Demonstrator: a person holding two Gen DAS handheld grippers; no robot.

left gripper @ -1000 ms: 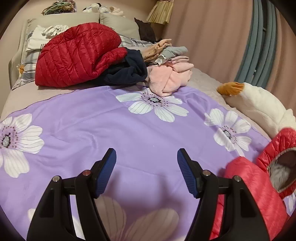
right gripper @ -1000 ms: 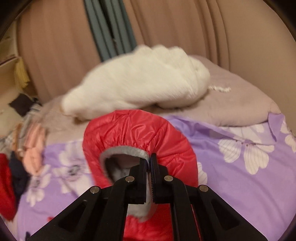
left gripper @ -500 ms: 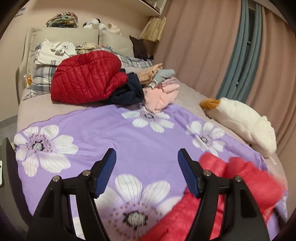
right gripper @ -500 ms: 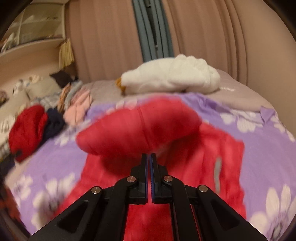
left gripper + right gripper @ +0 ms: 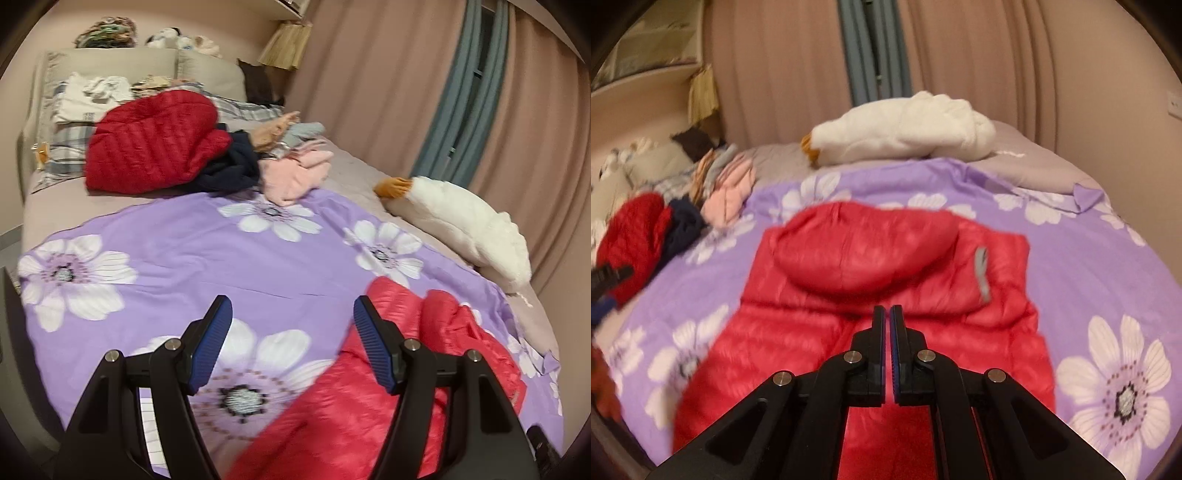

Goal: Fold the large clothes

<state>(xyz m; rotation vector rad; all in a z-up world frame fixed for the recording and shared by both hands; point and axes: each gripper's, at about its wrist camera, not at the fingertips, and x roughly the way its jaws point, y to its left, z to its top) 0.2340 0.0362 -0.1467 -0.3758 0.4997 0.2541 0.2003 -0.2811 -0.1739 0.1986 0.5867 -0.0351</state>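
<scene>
Curtains back the bed (image 5: 1034, 173); on its purple flowered cover (image 5: 221, 266) my red jacket (image 5: 886, 280) has just been dragged out flat, hood on top. My right tongs (image 5: 888, 314) are together, apparently pinching its hem; left tongs (image 5: 291, 336) stand apart, empty. Folding can start.

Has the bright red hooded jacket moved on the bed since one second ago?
Yes. The red hooded jacket came away from the white goose plush and now lies spread on the purple flowered sheet, hood folded onto its back.
</scene>
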